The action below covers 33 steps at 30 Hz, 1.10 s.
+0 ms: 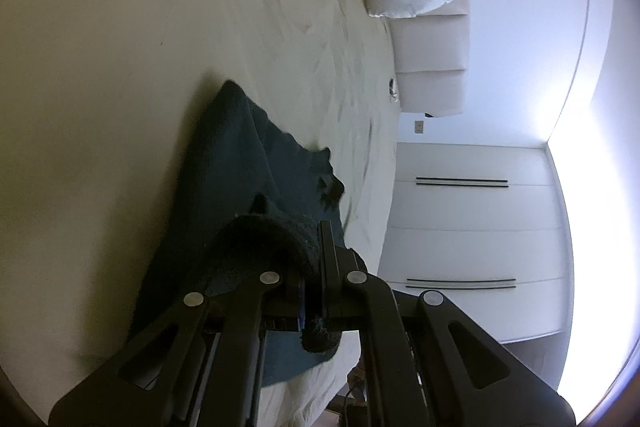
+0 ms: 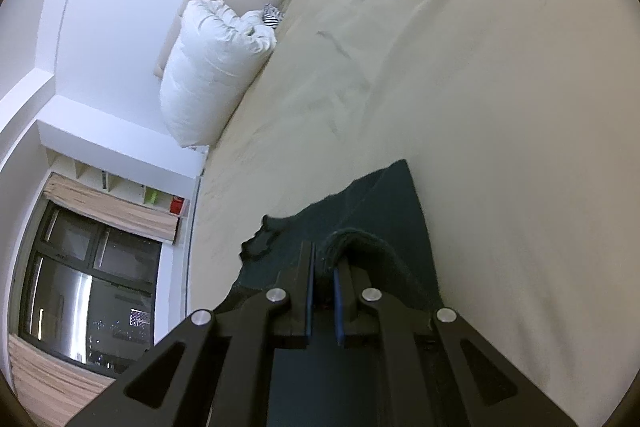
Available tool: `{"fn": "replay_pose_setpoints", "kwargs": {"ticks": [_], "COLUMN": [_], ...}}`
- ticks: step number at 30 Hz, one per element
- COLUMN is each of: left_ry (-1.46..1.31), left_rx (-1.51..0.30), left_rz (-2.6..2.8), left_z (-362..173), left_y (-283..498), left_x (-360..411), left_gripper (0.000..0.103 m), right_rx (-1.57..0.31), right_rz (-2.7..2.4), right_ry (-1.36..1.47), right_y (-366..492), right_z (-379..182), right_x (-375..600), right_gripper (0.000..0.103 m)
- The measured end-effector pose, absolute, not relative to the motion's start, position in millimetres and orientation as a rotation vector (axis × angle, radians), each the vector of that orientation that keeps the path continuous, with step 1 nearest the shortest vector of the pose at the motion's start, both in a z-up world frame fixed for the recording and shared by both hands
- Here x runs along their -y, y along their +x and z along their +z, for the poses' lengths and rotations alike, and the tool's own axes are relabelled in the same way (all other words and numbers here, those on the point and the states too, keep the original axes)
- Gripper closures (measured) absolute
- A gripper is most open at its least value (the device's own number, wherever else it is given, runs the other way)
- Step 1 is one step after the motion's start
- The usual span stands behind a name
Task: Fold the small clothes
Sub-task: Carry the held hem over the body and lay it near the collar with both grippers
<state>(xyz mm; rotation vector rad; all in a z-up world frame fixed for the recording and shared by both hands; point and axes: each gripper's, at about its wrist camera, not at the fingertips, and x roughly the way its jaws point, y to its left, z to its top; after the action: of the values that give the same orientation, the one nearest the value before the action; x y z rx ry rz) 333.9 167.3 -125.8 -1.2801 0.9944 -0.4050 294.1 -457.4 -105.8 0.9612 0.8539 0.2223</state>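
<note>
On the bed [image 1: 120,27], both tools, left [image 1: 314,267] and right [image 2: 324,275], pinch the cloth [image 1: 240,155]; lift evenly, probably matching corners.

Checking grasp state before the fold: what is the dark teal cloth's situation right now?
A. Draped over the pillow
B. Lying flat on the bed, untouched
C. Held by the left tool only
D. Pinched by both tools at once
D: the left tool and the right tool each clamp a thick edge of the dark teal cloth, which trails onto the bed sheet.
</note>
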Motion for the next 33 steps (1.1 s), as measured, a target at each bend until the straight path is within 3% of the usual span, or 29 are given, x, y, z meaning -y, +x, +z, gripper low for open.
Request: {"fn": "replay_pose_setpoints", "kwargs": {"ticks": [18, 22, 23, 25, 27, 30, 33], "left_ry": [-1.259, -1.297, -1.308, -1.326, -1.353, -1.344, -1.278], "left_rx": [-1.020, -1.043, -1.043, -1.011, -0.973, -0.911, -0.895], "left_rz": [-0.347, -0.335, -0.343, -0.344, -0.353, -0.301, -0.252], "left_z": [-172, -182, -183, -180, -176, -163, -145], "left_y": [395, 397, 397, 397, 397, 391, 384], "left_x": [-166, -167, -168, -173, -180, -194, -196], "left_gripper": [0.100, 0.098, 0.094, 0.082, 0.046, 0.032, 0.032], "right_rx": [-0.918, -0.926, -0.911, -0.884, -0.852, -0.838, -0.796], "right_rz": [0.165, 0.131, 0.127, 0.107, 0.080, 0.019, -0.046], "right_ry": [0.956, 0.948, 0.957, 0.958, 0.946, 0.900, 0.848], "right_y": [355, 360, 359, 356, 353, 346, 332], "right_z": [-139, -145, -145, -143, -138, -129, -114], "right_x": [456, 457, 460, 463, 467, 471, 471], "right_gripper": [0.094, 0.088, 0.085, 0.065, 0.053, 0.050, 0.048]}}
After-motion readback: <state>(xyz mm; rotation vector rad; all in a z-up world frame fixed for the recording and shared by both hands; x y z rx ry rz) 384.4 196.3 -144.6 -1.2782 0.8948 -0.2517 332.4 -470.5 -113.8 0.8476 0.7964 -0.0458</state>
